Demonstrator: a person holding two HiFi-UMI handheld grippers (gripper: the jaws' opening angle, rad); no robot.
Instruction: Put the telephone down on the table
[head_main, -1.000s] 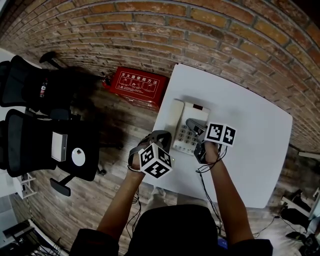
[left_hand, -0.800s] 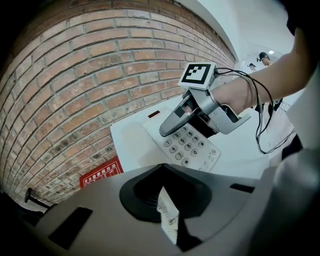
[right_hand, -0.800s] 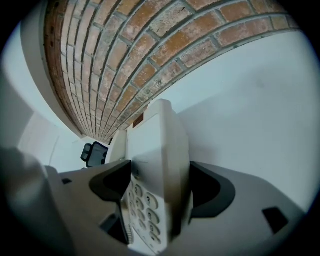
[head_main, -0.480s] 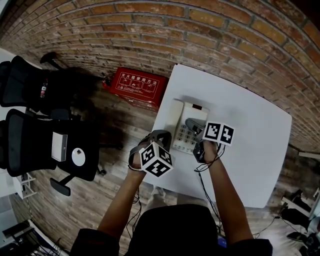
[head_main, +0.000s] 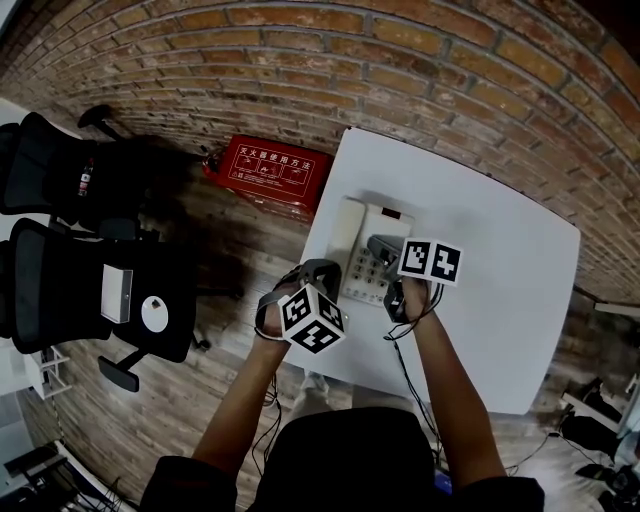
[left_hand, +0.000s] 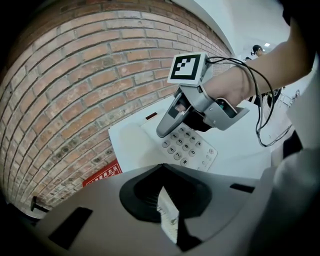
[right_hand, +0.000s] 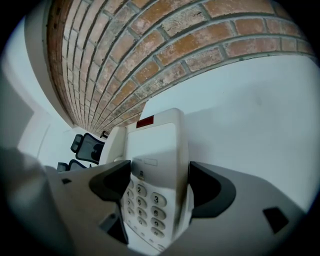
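A white push-button telephone (head_main: 368, 250) lies at the left side of the white table (head_main: 500, 270), with its handset in the cradle on its left. My right gripper (head_main: 385, 247) reaches over its keypad (right_hand: 145, 200). Its jaws stand on either side of the body (right_hand: 157, 145) and are shut on it. The same gripper (left_hand: 165, 127) shows above the keys in the left gripper view. I cannot tell whether the telephone's near end rests on the table. My left gripper (head_main: 318, 272) hangs at the table's front left edge, shut (left_hand: 167, 220) and empty.
A brick wall (head_main: 400, 60) runs behind the table. On the wooden floor to the left lie a red box (head_main: 270, 170) and black office chairs (head_main: 90, 280). Cables (head_main: 410, 370) trail from the right gripper.
The right gripper has rolled slightly while on the telephone. Both hands stay where they were.
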